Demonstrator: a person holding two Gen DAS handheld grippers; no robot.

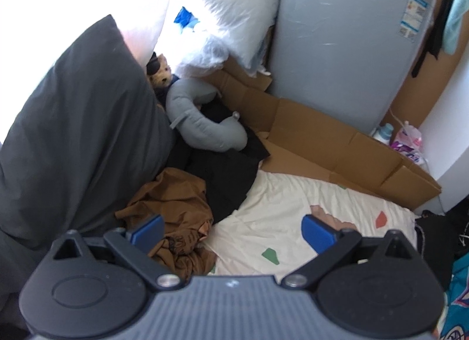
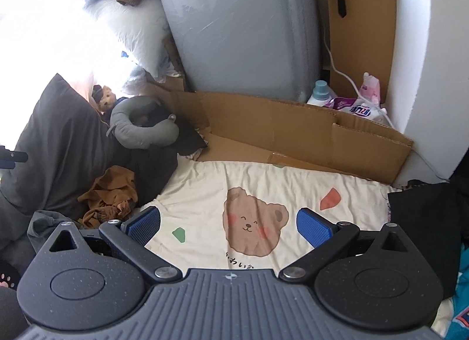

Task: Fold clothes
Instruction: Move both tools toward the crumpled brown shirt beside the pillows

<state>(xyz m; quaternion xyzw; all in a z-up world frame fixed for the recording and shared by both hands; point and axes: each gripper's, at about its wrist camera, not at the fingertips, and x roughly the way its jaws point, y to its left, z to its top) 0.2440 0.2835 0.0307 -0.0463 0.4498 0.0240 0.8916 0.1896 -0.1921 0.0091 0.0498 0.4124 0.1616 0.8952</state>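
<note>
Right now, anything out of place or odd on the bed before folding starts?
Yes. The brown garment lies crumpled in a heap against the dark pillow, partly over black clothing, not laid flat on the bear-print sheet. Both the left gripper and the right gripper are open and empty.

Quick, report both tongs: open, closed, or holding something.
Left tongs: open, holding nothing, above the brown garment.
Right tongs: open, holding nothing, over the bear sheet.
</note>
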